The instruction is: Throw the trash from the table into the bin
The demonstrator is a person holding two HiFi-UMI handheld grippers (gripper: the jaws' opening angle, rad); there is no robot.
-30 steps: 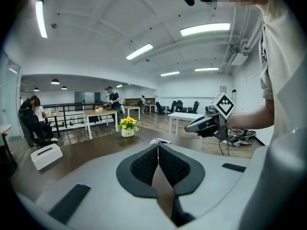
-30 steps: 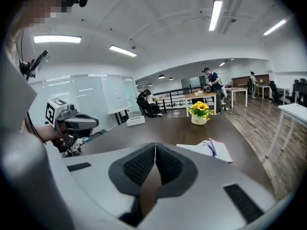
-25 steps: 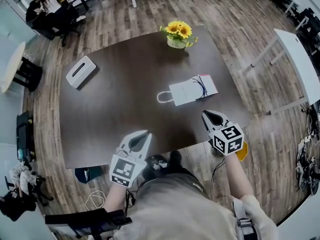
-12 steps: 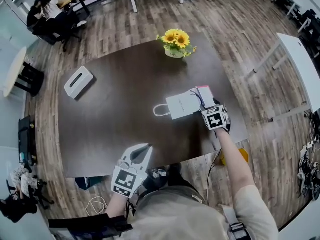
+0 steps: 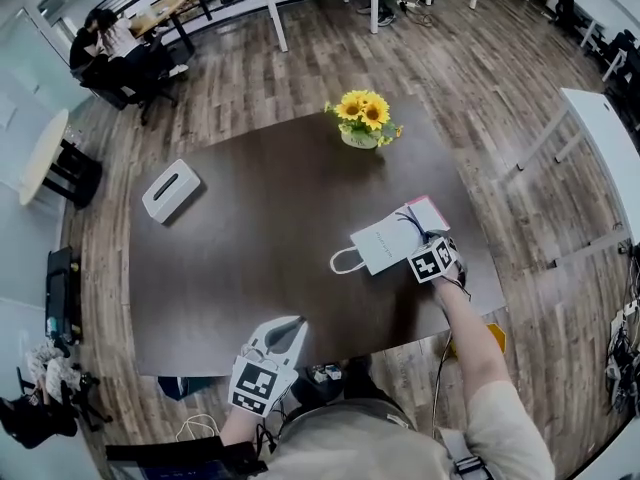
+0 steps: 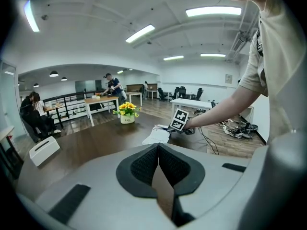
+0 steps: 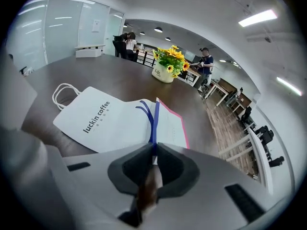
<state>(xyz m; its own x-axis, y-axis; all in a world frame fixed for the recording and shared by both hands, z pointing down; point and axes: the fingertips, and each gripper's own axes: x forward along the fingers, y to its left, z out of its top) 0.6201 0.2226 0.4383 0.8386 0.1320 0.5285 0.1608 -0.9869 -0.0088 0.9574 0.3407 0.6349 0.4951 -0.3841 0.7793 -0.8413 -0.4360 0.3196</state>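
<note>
A white paper bag [image 5: 385,243] with "luckin coffee" print lies flat on the dark table [image 5: 250,248], right of centre. It has a white handle on its left and a blue cord handle on its right. My right gripper [image 5: 422,248] is at the bag's right end. Its jaws have just been closing, and in the right gripper view [image 7: 152,150] they pinch the blue cord and the bag's [image 7: 110,116] edge. My left gripper [image 5: 290,326] hovers shut and empty over the table's near edge, pointing at the bag [image 6: 157,136] from afar.
A vase of sunflowers [image 5: 365,120] stands at the table's far side. A white tissue box [image 5: 170,190] sits at the far left. A yellow object [image 5: 492,338] lies on the floor by the near right corner. White tables [image 5: 600,118] stand to the right.
My right gripper has travelled from the table's near right edge forward and down onto the bag's right end. The left gripper has barely moved.
</note>
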